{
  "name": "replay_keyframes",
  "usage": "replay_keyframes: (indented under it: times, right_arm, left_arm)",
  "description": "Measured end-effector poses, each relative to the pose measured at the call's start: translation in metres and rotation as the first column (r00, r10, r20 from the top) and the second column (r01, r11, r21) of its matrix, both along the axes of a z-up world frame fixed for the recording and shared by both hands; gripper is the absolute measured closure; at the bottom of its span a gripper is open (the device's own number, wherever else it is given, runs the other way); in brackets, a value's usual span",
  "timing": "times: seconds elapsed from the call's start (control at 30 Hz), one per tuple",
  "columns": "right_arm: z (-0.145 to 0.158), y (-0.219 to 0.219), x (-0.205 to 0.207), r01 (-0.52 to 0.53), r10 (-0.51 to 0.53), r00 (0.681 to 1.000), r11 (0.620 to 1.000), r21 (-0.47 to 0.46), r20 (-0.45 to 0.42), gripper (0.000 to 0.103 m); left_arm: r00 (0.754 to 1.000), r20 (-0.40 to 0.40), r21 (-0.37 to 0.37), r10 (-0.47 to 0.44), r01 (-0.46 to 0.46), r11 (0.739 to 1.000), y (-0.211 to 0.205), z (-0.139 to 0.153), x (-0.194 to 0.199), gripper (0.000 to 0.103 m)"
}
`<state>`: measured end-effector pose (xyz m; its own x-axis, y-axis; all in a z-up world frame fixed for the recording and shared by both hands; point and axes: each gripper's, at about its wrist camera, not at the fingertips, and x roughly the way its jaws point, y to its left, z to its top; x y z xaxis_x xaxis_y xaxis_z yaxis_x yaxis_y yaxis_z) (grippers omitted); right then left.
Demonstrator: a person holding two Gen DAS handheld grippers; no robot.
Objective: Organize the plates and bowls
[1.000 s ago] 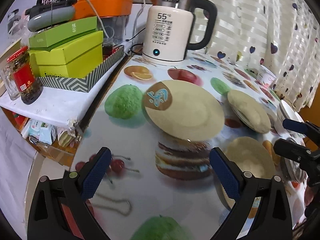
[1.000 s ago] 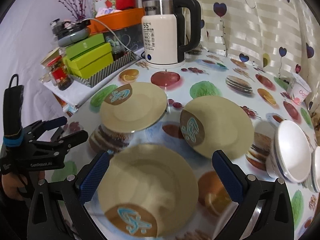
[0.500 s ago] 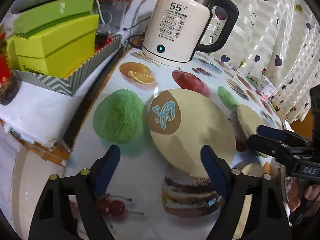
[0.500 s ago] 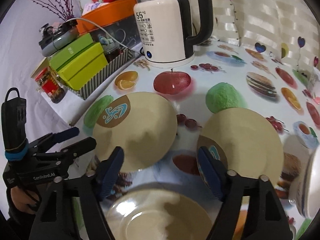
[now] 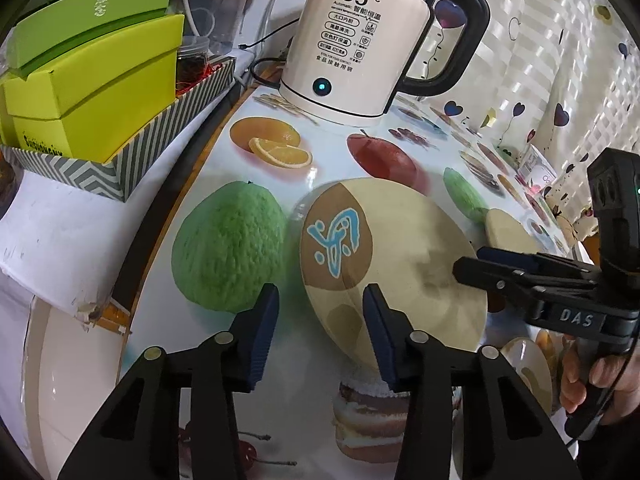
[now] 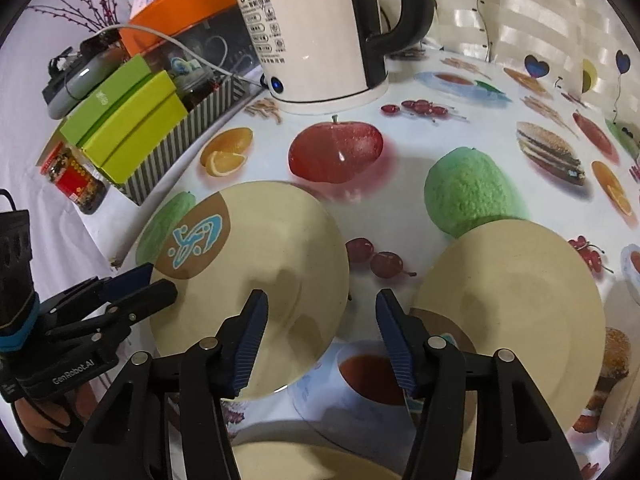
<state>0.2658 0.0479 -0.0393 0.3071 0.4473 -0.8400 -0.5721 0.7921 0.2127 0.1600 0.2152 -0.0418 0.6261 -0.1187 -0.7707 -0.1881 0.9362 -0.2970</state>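
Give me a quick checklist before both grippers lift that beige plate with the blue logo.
1. Left gripper astride the near rim of the beige plate: ok; jaws have just been closing.
2. Left fingers pressing the rim: cannot tell.
3. Right gripper lined up on the same plate: not ok; its left finger is over the plate, its right finger over bare tablecloth beyond the rim; jaws have just been closing.
4. Second beige plate clear of the first: ok, a gap shows.
5. Kettle out of the way: ok, at the table's far edge.
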Motion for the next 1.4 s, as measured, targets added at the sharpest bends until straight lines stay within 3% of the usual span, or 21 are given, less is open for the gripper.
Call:
replay_keyframes:
  times: [0.23,0.37,1.4]
  right_arm:
    - [-0.007,0.007,0.006,0.0,0.0,1.0,1.0,-0.006,-0.014,0.055]
    - [-0.007,0.01,0.008,-0.005,0.005,1.0,1.0,0.003,-0.019,0.069]
    - [0.013,-0.016,-0.015,0.015,-0.014,1.0,1.0,0.021,-0.019,0.07]
  left_arm:
    - [1.0,-0.005,0.007,-0.008,0.008,1.0,0.0,0.0,0.011,0.065]
    - [1.0,-0.005,0.004,-0.027,0.027,1.0,-0.003,-0.001,0.016,0.073]
    - [0.998,0.022,-0.008,-0.057,0.057,0.998,-0.029,0.028,-0.012,0.073]
